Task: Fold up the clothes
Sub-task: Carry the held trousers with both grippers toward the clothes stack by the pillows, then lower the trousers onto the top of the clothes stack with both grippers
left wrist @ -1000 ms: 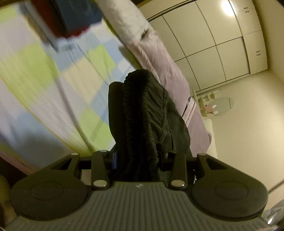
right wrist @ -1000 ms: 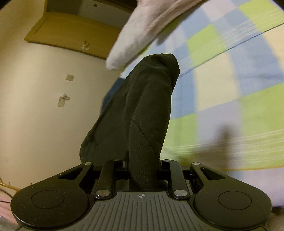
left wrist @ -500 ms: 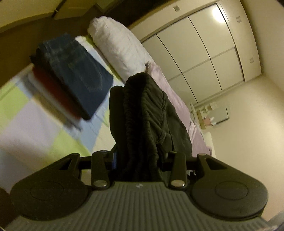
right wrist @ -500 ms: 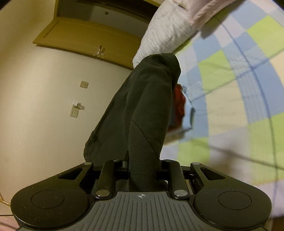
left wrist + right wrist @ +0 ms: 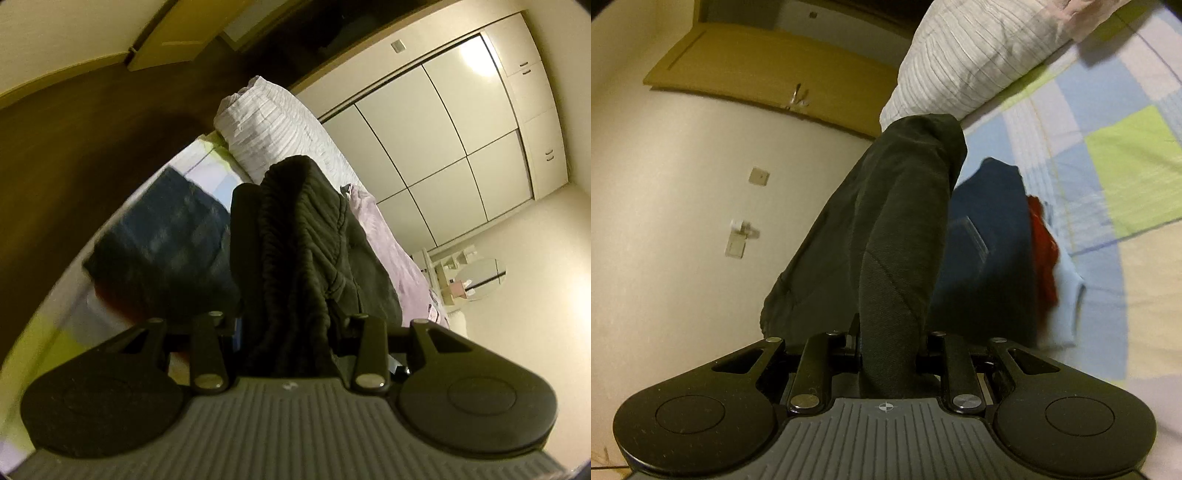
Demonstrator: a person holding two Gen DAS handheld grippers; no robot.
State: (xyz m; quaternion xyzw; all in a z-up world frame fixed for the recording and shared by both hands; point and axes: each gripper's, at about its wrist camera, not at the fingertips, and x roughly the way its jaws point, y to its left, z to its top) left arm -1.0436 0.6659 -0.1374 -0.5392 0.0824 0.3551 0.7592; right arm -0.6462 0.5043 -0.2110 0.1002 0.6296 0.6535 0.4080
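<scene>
A black garment [image 5: 303, 236] with a gathered waistband is bunched over my left gripper [image 5: 284, 192], which is shut on it; the fingers are wrapped in cloth. My right gripper [image 5: 919, 147] is shut on another part of the same black garment [image 5: 886, 229], which drapes over its fingers and hangs to the left. Both hold it in the air above a stack of folded clothes: a dark blue piece [image 5: 162, 236] on top, also in the right wrist view [image 5: 990, 243], with a red piece [image 5: 1043, 236] and a light blue piece [image 5: 1067, 295] under it.
The stack lies on a checked blue, green and cream bedspread [image 5: 1115, 155]. A white striped pillow [image 5: 975, 59] lies at the head of the bed [image 5: 273, 125]. A lilac blanket [image 5: 388, 236] runs along the bed. White wardrobe doors [image 5: 443, 133] and a beige wall [image 5: 701, 184] stand beyond.
Both grippers have swung with the black garment across the bedspread toward the head of the bed. The folded stack now lies right under and beside them, and the pillow is nearer.
</scene>
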